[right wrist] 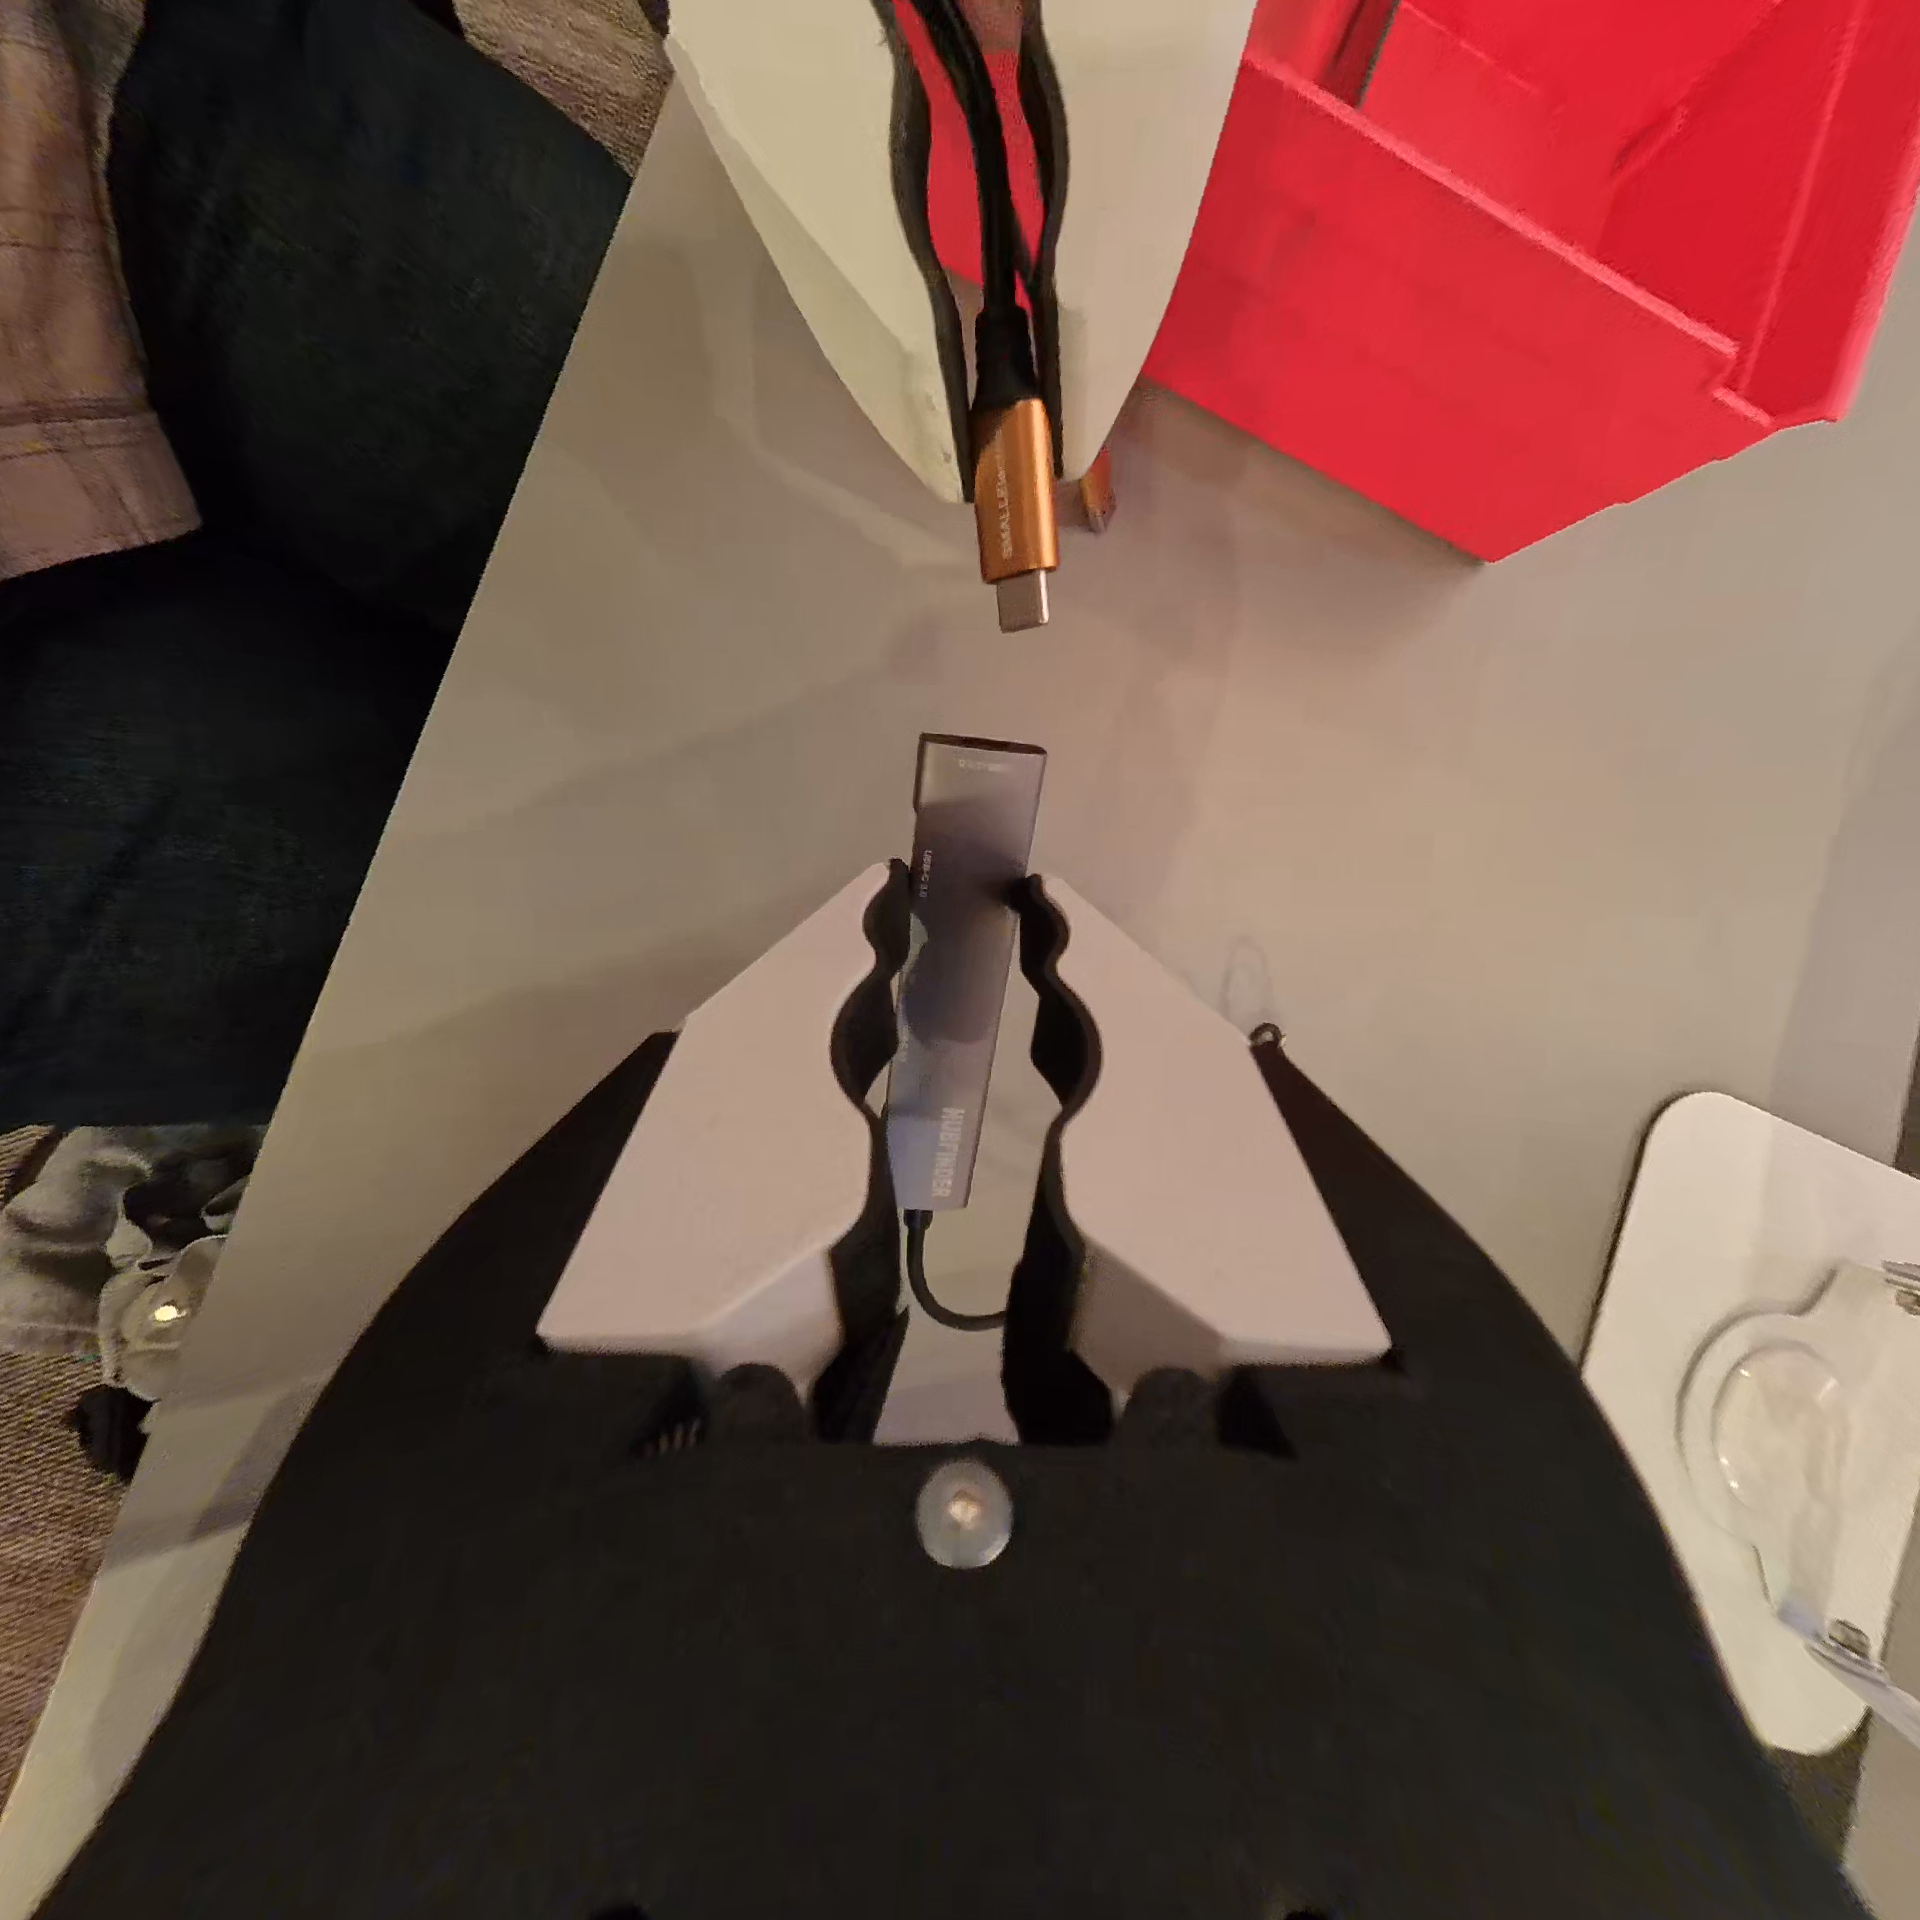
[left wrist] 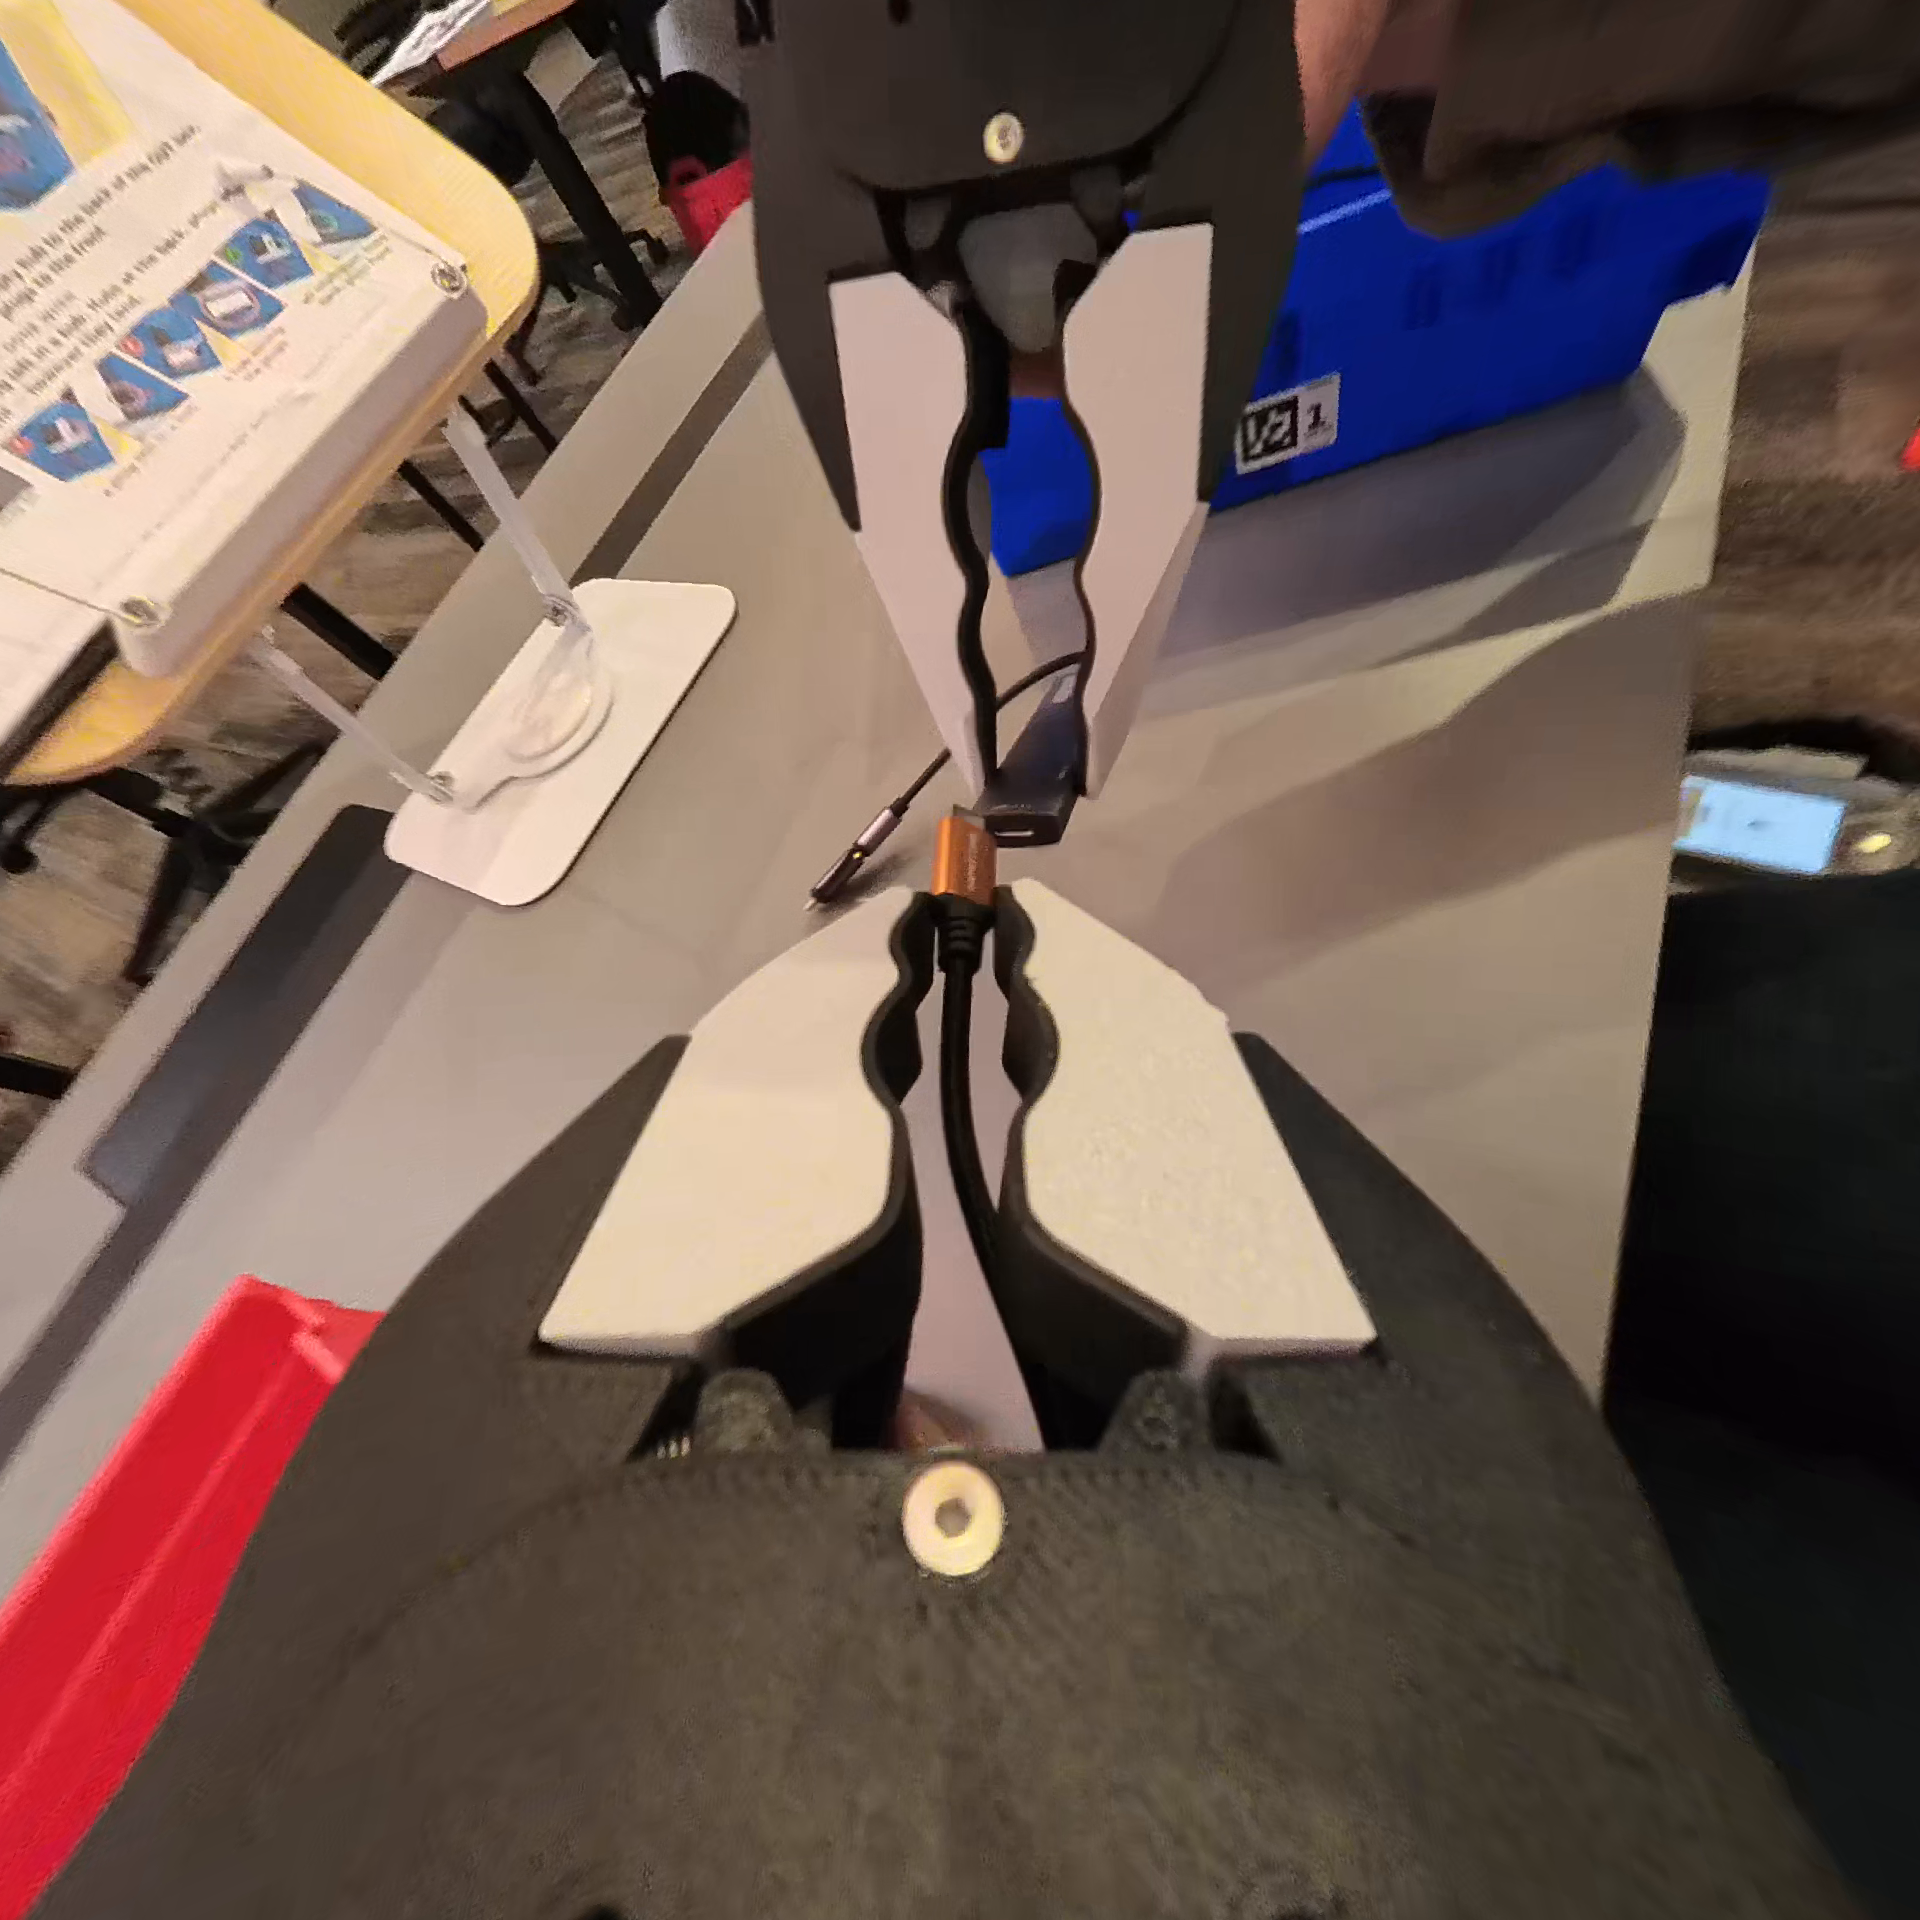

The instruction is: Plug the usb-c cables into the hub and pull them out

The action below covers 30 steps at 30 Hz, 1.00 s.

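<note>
The slim grey metal USB-C hub lies lengthwise between the right gripper's wavy black pads, pinched narrow, its port end pointing away toward the left gripper. That gripper clamps a black braided cable with a copper-coloured metal USB-C plug, whose silver tip aims back at the hub across a small gap above the grey table. A red plastic bin stands at far right.
</note>
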### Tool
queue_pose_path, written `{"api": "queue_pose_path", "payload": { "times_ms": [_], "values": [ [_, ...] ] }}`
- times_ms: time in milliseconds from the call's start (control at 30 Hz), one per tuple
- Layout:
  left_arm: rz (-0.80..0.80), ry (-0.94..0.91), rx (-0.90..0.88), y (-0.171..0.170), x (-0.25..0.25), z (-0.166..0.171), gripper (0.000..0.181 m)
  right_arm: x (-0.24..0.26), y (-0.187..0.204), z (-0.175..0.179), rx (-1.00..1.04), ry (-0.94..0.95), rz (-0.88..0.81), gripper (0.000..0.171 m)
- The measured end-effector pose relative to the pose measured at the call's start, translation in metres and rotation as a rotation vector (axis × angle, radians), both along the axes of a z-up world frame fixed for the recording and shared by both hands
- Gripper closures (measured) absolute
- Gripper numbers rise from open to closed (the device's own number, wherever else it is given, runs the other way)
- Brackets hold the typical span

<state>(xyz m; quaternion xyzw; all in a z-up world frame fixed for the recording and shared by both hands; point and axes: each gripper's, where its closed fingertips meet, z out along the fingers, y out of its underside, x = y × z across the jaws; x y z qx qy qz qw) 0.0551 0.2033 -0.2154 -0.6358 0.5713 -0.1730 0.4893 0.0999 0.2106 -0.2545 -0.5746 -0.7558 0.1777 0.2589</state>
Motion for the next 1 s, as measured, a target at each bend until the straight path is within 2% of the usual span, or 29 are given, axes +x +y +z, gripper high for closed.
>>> {"api": "queue_pose_path", "payload": {
  "times_ms": [233,567,1000],
  "values": [
    [0.036,-0.129,-0.179,0.002,0.007,-0.002,0.170,0.008,0.003,0.008,0.059,-0.006,-0.009,0.153],
    [0.017,-0.237,-0.320,-0.002,0.013,-0.005,0.170,0.008,0.001,0.011,0.059,-0.005,-0.013,0.153],
    [0.010,-0.223,-0.356,-0.006,0.016,-0.006,0.170,0.007,0.001,0.015,0.084,-0.032,-0.003,0.153]
  ]
}}
